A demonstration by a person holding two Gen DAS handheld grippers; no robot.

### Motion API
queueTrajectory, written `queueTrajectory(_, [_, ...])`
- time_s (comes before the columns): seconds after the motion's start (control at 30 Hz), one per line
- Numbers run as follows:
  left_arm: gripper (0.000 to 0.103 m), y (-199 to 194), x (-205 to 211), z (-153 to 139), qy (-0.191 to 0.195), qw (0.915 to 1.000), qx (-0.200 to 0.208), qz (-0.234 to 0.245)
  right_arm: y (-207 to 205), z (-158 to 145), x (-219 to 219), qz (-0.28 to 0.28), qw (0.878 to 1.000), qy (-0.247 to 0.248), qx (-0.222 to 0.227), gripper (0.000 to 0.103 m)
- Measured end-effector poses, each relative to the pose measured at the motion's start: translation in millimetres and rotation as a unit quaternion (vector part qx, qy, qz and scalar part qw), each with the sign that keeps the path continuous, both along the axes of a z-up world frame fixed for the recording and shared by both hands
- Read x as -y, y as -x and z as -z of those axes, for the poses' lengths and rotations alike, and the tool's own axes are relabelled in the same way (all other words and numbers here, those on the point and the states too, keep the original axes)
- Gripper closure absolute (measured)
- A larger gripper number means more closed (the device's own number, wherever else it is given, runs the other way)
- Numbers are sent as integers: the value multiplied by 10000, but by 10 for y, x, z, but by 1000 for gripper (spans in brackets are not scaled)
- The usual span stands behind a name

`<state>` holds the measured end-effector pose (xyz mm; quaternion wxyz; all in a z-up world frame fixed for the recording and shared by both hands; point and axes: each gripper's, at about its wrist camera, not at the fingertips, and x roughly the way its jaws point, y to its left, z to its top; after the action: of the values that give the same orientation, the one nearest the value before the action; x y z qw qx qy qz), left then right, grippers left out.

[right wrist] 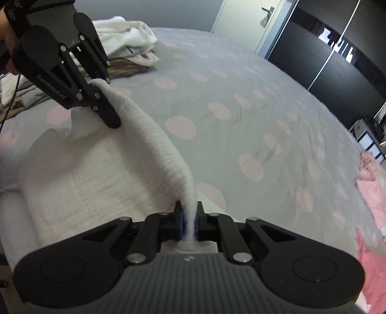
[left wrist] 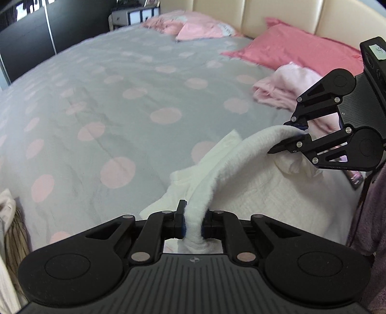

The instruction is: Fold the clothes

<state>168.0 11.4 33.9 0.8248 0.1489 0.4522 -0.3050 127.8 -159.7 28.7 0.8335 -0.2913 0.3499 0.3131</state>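
both your grippers, left gripper and right gripper, pinch the white garment; its edge stretches taut between their fingers.

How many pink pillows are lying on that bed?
2. A dark pink pillow lies against the headboard on the right; a pale pink pillow sits further left along it. More may be out of view.
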Motion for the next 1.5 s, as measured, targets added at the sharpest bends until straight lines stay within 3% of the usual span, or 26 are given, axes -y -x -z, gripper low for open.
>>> queueTrajectory(0.23, [92, -352, -49, 406, -118, 9987, -364, -344, -399, 440, -104, 279, 9991, -87, -303, 91])
queueTrajectory(0.33, [87, -373, -42, 500, -234, 9983, -360, -394, -423, 494, -86, 387, 9989, -91, -260, 82])
queueTrajectory(0.4, [82, -374, -71, 497, -231, 9981, -315, -486, -438, 473, -39, 565, 9982, -121, -132, 64])
queueTrajectory(0.53, [68, -379, -212, 387, -295, 9942, -84, -1031, -443, 371, 115, 1127, 9934, -205, 99, 62])
queueTrajectory(0.7, [68, -278, -444, 157, -123, 9854, 256, -1678, -344, 156, 402, 1883, 9798, -556, 371, 62])
queueTrajectory(0.9, [68, 176, -286, -27, 266, 9857, 717, -1504, 84, 39, 566, 2170, 9647, -1443, 385, 62])
queueTrajectory(1.13, [73, 845, 125, -43, 500, 9896, 1028, -869, 897, 172, 318, 1782, 9687, -1722, 134, 61])
queueTrajectory(1.3, [79, 1176, 290, 227, 272, 9908, 908, -967, 1281, 440, 173, 1951, 9616, -1932, 24, 62])
queueTrajectory(1.4, [79, 1231, 290, 481, 60, 9925, 740, -972, 1291, 676, 135, 1954, 9672, -1625, -48, 62])
queueTrajectory(1.5, [79, 1173, 263, 703, -56, 9937, 533, -984, 1198, 830, 248, 2058, 9650, -1610, -231, 63])
